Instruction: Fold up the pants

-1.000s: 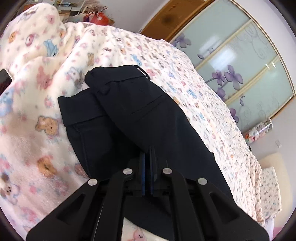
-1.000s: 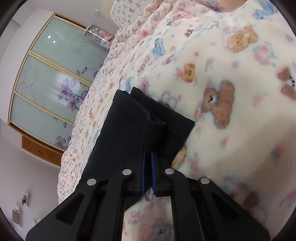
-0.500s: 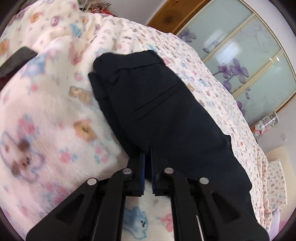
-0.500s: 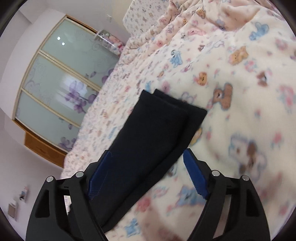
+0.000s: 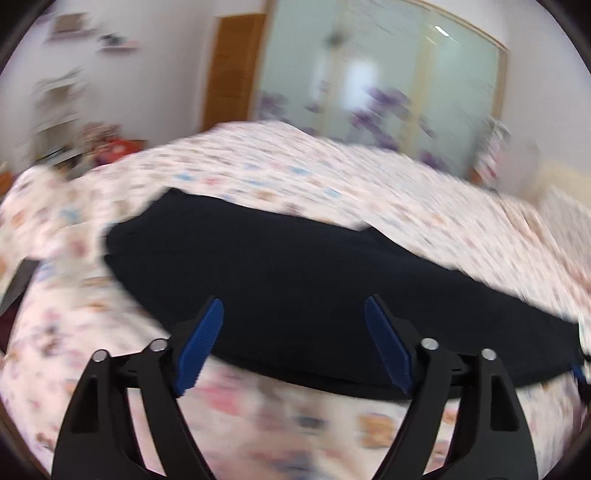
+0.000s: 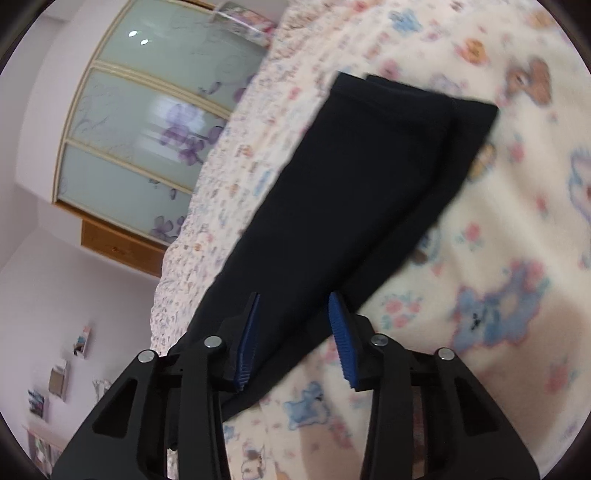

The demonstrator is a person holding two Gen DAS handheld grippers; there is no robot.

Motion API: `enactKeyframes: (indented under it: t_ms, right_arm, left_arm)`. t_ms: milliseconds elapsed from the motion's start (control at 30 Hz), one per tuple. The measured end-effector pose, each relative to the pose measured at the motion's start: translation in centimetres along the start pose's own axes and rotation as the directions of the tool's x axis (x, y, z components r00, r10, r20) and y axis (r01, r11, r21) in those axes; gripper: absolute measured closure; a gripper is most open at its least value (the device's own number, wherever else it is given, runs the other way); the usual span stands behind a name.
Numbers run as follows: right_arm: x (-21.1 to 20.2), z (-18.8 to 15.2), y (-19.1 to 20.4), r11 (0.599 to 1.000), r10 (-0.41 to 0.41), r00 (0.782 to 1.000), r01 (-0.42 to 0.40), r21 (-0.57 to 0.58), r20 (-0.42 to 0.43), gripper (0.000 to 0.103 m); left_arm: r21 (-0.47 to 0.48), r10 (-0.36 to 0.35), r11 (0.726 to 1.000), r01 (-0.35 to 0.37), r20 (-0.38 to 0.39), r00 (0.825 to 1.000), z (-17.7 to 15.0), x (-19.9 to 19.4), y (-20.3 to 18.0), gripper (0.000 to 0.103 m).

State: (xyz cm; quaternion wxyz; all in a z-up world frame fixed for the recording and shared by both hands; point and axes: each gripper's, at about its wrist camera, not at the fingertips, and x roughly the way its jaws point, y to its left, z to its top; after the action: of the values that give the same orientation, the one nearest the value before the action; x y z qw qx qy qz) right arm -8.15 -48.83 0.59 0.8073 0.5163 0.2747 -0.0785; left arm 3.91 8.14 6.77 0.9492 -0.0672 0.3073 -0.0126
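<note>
The dark navy pants (image 5: 295,280) lie flat on the bed, folded lengthwise with one leg over the other. In the left wrist view they stretch across the frame, blurred by motion. My left gripper (image 5: 293,306) is open and empty, above the near edge of the pants. In the right wrist view the pants (image 6: 351,192) run from the hems at the upper right down towards my right gripper (image 6: 293,299). The right gripper is open, its blue pads either side of the trouser leg and gripping nothing.
The bed is covered by a cream fleece blanket with teddy-bear print (image 6: 498,258) and a floral sheet (image 5: 332,177). A wardrobe with frosted glass doors and purple flowers (image 6: 147,122) stands beyond the bed. Wall shelves (image 5: 74,33) are at the far left.
My left gripper opened and let go of the pants, and swung round fast to face across them. My right gripper, open since half a second ago, moved closer along the leg.
</note>
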Motion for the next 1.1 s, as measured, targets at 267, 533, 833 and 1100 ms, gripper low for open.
enactKeyframes:
  t_ms: [267,533,833,1100]
  right_arm:
    - [-0.3,0.6,-1.2,0.997,-0.069,0.994,0.067,0.027,0.084,0.065]
    - [0.5,1.4,-2.4,0.994,-0.092,0.989,0.084,0.065,0.119,0.095]
    - [-3.0,1.0,-1.2,0.999,0.044,0.970,-0.050,0.019,0.238,0.099]
    - [-1.5,1.2,-3.9,0.991,-0.069,0.987,0.052,0.121,0.142,0.099]
  left_arm:
    - [0.218,0.041,0.976,-0.011,-0.132,0.990,-3.1,3.6,-6.9,0.013]
    - [0.301,0.121,0.951,-0.075,-0.137,0.983,-4.6,5.0,-8.2,0.010]
    - [0.294,0.120,0.953,-0.071,-0.153,0.981,-4.8,5.3,-8.5,0.005]
    - [0.275,0.103,0.960,-0.054,-0.167,0.980,-5.0,5.6,-8.2,0.002]
